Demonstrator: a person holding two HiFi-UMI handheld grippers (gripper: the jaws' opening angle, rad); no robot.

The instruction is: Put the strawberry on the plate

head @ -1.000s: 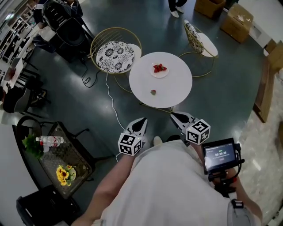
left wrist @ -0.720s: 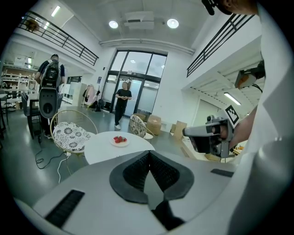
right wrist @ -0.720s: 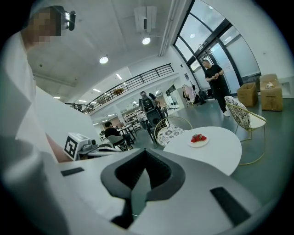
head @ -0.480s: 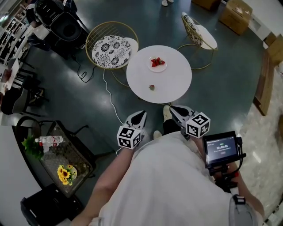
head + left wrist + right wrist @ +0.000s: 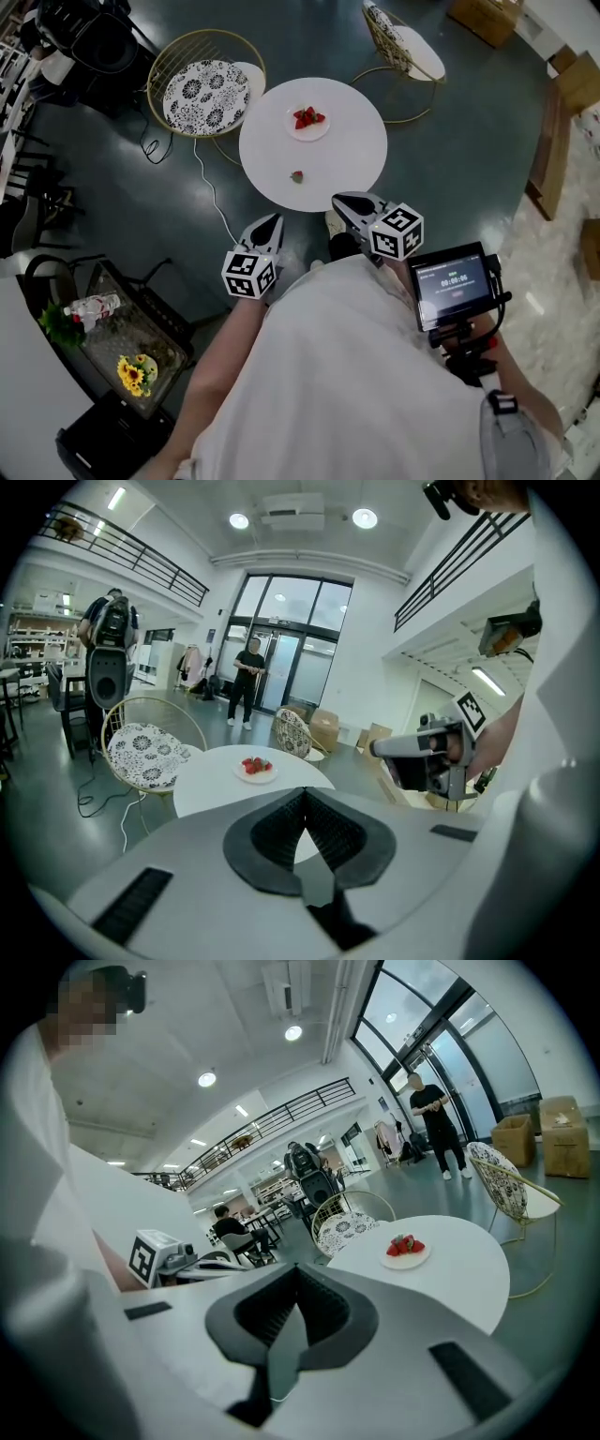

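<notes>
A: Quick pls, how are the tongs?

B: Left gripper (image 5: 266, 225): jaws together, the dark pads meet at the tip, nothing btw them. Right gripper (image 5: 348, 202): same, jaws pressed together, empty.

A: Where are they held?

B: Both low in front of the person, over the dark floor. The right gripper's tip is just at the near rim of the round white table (image 5: 356, 155). The left gripper is a bit further back and to the left, apart from the table. They hold nothing.

A: And the strawberry?

B: One strawberry (image 5: 296, 176) lies alone on the table, nr the edge closest to the person. It is apart from the plate (image 5: 309, 135). The plate stands further in, toward the far side, w/ a few red strawberries (image 5: 307, 117) on it.

A: Do the gripper views show the same?

B: Yes. Both look over the closed jaws to the table w/ the plate on it. I can't see the single strawberry there.

A: Other things around?

B: A wire chair w/ patterned cushion (image 5: 204, 92) is left of the table, a second chair (image 5: 405, 42) is behind it on the right. A small screen (image 5: 454, 284) sits by the person's right hand. Another person (image 5: 248, 682) stands far behind, nr the glass doors.
</notes>
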